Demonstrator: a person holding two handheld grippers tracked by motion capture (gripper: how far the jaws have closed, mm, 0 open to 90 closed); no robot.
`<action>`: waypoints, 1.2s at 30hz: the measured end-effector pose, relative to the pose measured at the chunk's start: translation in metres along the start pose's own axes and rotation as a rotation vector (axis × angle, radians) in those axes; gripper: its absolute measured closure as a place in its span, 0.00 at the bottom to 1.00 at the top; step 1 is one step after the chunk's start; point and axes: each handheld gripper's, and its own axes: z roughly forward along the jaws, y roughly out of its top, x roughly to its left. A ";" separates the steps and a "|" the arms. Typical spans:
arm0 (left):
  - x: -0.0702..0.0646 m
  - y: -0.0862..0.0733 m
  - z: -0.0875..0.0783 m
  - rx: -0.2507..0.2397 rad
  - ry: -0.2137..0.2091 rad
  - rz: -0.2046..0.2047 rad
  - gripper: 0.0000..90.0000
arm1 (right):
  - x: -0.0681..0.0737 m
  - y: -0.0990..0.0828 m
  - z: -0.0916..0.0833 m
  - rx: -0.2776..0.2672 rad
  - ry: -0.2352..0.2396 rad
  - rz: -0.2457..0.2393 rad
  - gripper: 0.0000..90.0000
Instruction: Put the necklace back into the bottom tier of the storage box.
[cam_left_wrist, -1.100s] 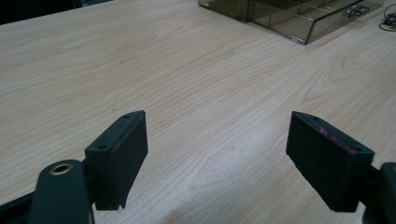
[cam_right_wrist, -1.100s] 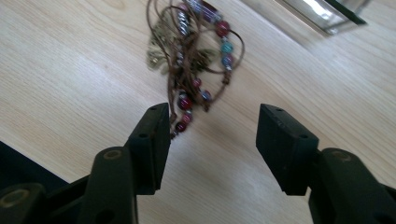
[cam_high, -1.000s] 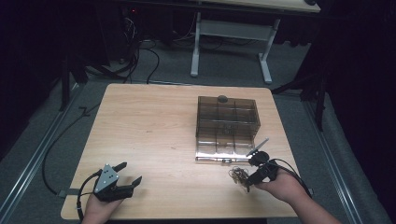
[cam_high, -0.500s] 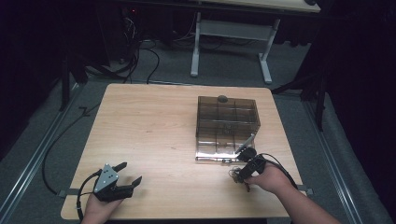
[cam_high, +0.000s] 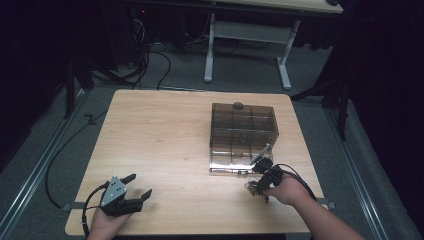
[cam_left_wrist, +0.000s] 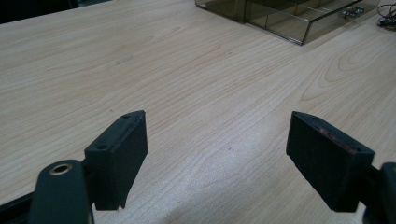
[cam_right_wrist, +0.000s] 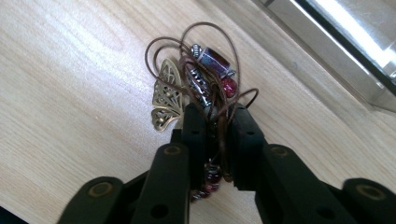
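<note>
Near the right front edge of the wooden surface, just before the clear compartment box, the right hand-held gripper, its jaws having just closed, clamps a corded bead necklace with butterfly charm, while the left hand-held gripper rests wide open at near left.

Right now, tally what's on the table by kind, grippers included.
Handheld grippers: 2, the left gripper with jaws open, the right gripper with jaws just closed on the necklace
Smoky clear compartment box: 1
Brown-cord necklace with beads and a brass butterfly charm: 1
Total: 4
</note>
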 end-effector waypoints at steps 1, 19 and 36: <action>0.000 0.000 0.000 -0.001 0.000 -0.002 0.23 | 0.001 0.000 0.000 0.002 -0.005 0.003 0.89; 0.000 0.000 0.000 0.003 -0.002 -0.003 0.23 | 0.008 -0.004 -0.031 -0.034 -0.010 -0.057 0.90; 0.000 0.000 0.000 -0.001 -0.001 -0.002 0.23 | 0.004 0.013 -0.063 -0.071 -0.029 -0.061 0.90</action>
